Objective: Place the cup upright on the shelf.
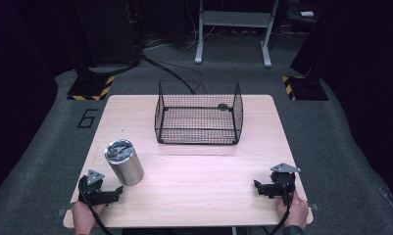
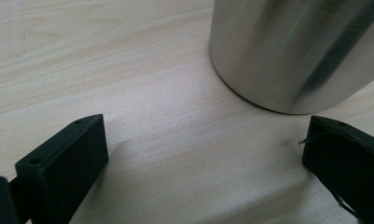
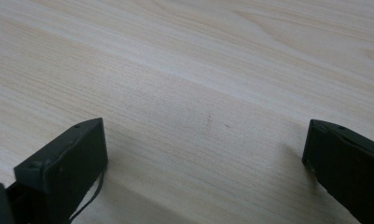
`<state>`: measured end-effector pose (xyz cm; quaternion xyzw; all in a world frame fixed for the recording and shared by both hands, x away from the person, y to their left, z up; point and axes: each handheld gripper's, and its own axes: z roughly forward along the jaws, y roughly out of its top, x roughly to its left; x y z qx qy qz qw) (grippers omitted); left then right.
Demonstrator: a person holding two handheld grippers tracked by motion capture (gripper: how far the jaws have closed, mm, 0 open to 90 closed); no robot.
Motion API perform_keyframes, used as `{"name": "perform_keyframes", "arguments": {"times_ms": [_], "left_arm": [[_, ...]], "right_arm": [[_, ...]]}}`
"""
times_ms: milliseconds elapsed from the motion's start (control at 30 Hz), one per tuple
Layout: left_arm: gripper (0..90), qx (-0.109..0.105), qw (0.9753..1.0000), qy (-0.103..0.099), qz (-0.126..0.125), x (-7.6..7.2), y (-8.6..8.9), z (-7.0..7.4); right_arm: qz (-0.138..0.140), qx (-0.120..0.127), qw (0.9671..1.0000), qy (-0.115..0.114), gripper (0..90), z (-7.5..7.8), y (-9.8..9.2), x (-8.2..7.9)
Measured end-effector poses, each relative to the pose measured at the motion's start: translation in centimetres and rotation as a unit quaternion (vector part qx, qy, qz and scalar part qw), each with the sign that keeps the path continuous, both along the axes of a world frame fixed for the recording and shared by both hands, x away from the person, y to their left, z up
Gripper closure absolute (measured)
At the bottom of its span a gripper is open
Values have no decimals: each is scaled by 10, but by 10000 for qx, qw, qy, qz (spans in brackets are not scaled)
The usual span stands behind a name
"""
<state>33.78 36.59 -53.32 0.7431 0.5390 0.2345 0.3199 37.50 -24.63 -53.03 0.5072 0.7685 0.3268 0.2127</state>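
Both of your grippers rested low at the near table [image 1: 194,171] edge, jaws spread wide and empty. Your left gripper [image 1: 116,191] was the nearer one: the steel canister [image 1: 124,162] stood upright just beyond its jaws, slightly right of their line, untouched. Your right gripper [image 1: 257,186] sat well apart.

Readable marking: one numeral, "6" [image 1: 88,118], dark on the grey floor covering [image 1: 47,147], just left of the far left corner of the wooden table [image 1: 194,196], high view. Signs: yellow-and-black hazard striping on two black floor plates, one at far left [image 1: 91,88], one at far right [image 1: 304,88]. No legible text, label or brand on the metal canister [image 1: 124,162], on the wire basket [image 1: 199,112] or elsewhere.
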Motion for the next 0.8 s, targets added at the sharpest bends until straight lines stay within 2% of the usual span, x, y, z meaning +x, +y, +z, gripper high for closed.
{"name": "perform_keyframes", "arguments": {"times_ms": [167,333,367,433,633,733,800], "left_arm": [[0,-6,10000,-1,-17,1,0,0],[1,-21,9999,-8,138,2,-3,0],[1,-35,9997,-2,230,2,-5,0],[1,-37,9997,-21,242,2,-5,0],[0,-13,9998,23,182,3,-4,1],[0,-23,10000,44,75,2,-4,1],[0,-176,9998,30,-5,0,-4,4]], "right_arm": [[2,-1,10000,-5,0,0,0,0],[12,0,10000,-6,0,0,0,0],[8,2,10000,-6,0,0,0,0],[12,0,10000,-6,0,0,0,0],[9,1,10000,-6,0,0,0,0],[12,1,10000,-6,0,0,0,0],[11,0,10000,-7,0,0,0,0]]}}
